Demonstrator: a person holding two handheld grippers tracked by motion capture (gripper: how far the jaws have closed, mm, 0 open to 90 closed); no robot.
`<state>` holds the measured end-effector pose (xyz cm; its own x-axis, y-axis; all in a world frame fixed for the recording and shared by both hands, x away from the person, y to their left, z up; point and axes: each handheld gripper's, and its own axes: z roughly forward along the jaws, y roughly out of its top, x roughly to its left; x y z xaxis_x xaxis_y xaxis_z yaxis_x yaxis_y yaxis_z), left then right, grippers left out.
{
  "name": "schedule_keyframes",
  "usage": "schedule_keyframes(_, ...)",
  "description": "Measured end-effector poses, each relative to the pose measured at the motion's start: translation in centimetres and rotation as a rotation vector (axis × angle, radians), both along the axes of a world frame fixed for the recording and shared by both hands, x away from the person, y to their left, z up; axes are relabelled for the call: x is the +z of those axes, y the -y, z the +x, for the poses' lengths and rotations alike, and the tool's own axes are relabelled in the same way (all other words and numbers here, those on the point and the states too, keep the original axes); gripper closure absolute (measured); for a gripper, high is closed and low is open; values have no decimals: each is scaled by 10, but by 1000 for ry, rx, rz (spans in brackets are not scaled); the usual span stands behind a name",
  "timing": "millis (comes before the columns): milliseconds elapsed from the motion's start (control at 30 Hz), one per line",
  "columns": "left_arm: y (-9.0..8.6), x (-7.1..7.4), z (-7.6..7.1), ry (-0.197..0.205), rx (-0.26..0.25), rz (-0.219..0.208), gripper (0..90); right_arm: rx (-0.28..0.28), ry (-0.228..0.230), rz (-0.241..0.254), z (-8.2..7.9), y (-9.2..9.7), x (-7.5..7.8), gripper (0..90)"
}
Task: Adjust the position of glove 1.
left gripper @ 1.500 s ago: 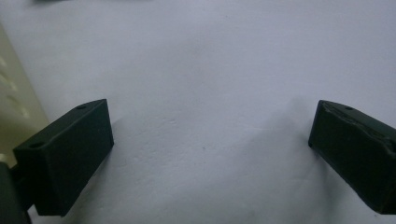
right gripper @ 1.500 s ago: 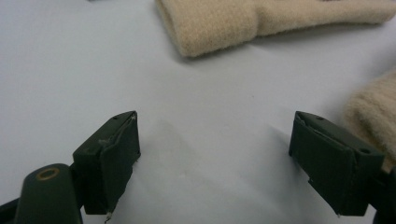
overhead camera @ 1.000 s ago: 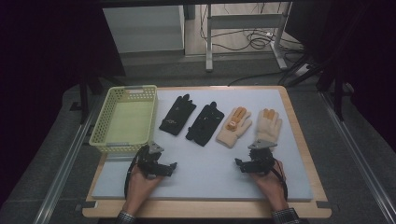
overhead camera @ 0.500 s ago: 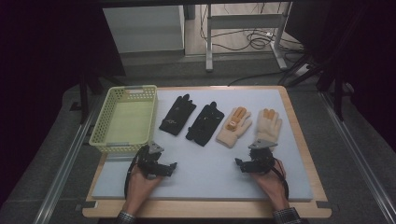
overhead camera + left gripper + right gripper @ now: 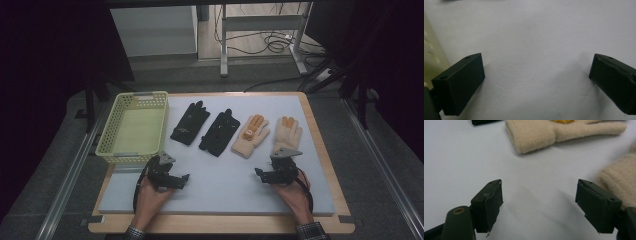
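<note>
Nothing sorted yet: four gloves [image 5: 235, 131] at frame centre, yellow basket [image 5: 131, 152] upper left empty. Left gripper [image 5: 181, 179] spread; right gripper [image 5: 261, 174] spread, jaws just narrowing, nothing between.

Two hand-held grippers of black angular metal are seen at the near edge of the table. The left gripper [image 5: 184, 179] is topped by a grey three-cornered plate, and so is the right gripper [image 5: 260, 173]. A black cable is looped from each body past the wrist. Blocky matt-black jaws with small screw holes are shown in the gripper views; a brass-coloured rivet is set in the right one's arm. Dark checked cuffs are worn.
</note>
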<state>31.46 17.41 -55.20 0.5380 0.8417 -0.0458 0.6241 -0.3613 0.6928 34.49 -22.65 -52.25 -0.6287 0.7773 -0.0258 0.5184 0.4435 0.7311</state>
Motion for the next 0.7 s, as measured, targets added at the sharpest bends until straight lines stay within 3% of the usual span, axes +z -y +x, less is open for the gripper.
schedule_keyframes(367, 0, 0, 0, -1, 0, 0, 0, 39, -18, 43, 9, -11, 14, 319)
schedule_keyframes(700, 0, 0, 0, -1, -1, 0, 0, 89, -14, 40, 34, -50, 22, 424)
